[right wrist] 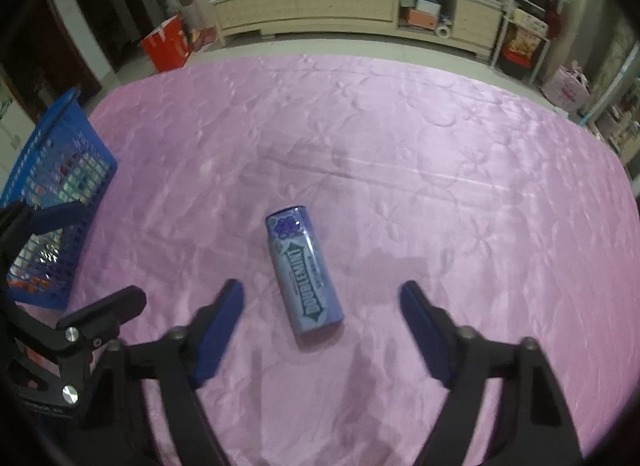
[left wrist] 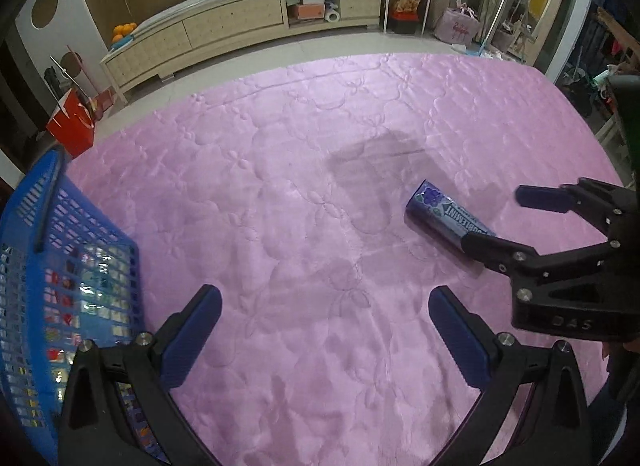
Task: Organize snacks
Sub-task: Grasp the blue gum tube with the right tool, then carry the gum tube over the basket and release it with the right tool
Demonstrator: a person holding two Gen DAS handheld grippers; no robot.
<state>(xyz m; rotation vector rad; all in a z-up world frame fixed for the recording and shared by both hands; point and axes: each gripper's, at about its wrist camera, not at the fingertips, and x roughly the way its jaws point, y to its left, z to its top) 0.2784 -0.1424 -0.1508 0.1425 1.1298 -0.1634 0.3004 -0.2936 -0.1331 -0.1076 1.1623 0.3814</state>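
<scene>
Right gripper [right wrist: 320,314] angled steeply down – fingers spread wide either side of gum pack [right wrist: 306,272], no contact. Left gripper [left wrist: 324,330] likewise tilted, wide, empty – beside blue basket [left wrist: 60,225].

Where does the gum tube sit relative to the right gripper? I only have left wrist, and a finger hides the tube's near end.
Observer: In the right wrist view the whole Doublemint tube lies flat on the pink cloth. Its near end sits between the right gripper's fingers.
Operator: Pads on it?
Observer: No. Cloth shows on both sides between the tube and the fingers, so the gripper is open around it.
Operator: Lined up?
Observer: Roughly. The tube runs lengthwise away from the camera, and its far end, the one with the grape picture, leans slightly towards the left of the picture.
</scene>
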